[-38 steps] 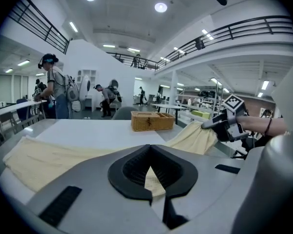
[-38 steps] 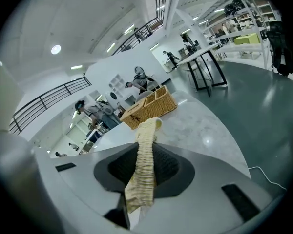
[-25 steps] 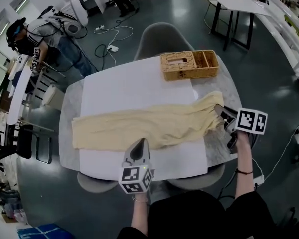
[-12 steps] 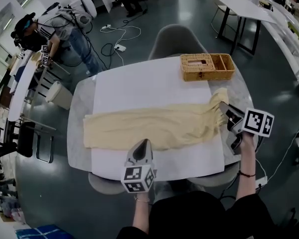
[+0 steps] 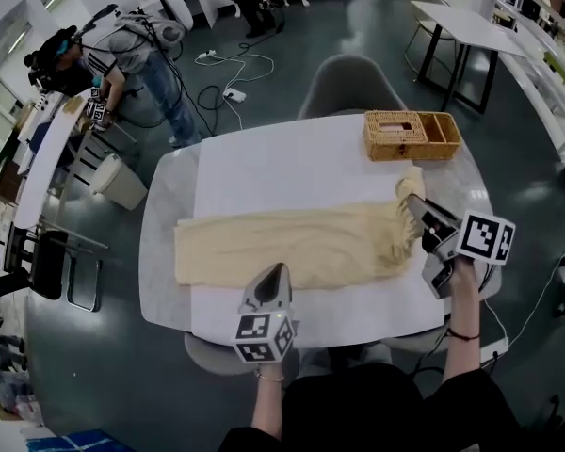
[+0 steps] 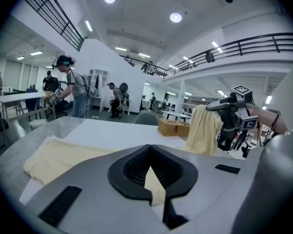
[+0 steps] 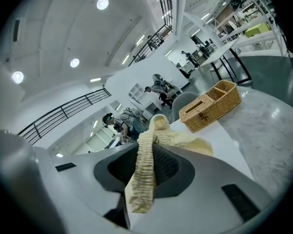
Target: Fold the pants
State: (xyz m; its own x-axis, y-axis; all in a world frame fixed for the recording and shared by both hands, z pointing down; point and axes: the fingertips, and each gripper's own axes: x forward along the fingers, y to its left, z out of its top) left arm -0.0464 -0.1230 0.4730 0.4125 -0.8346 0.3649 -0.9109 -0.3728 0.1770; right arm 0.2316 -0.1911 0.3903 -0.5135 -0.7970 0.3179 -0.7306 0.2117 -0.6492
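Cream pants (image 5: 292, 243) lie lengthwise across a white sheet (image 5: 273, 168) on the grey table (image 5: 160, 252). My right gripper (image 5: 412, 205) is shut on the gathered waistband, holding that end up off the table; the ribbed band (image 7: 144, 179) runs between its jaws. In the left gripper view the raised cloth (image 6: 205, 128) hangs from the right gripper (image 6: 224, 106). My left gripper (image 5: 273, 271) sits at the pants' near edge around mid-length. A sliver of cream cloth (image 6: 154, 189) is pinched between its jaws. The leg end (image 6: 63, 155) lies flat.
A wicker basket (image 5: 411, 136) stands at the table's far right corner, just beyond the raised waistband. A grey chair (image 5: 353, 81) is at the far side. People (image 5: 122, 50) and cables are on the floor at the back left.
My right gripper has carried the waist end up and to the left, away from the basket, so the pants look shorter. My left gripper has shifted left along the near edge.
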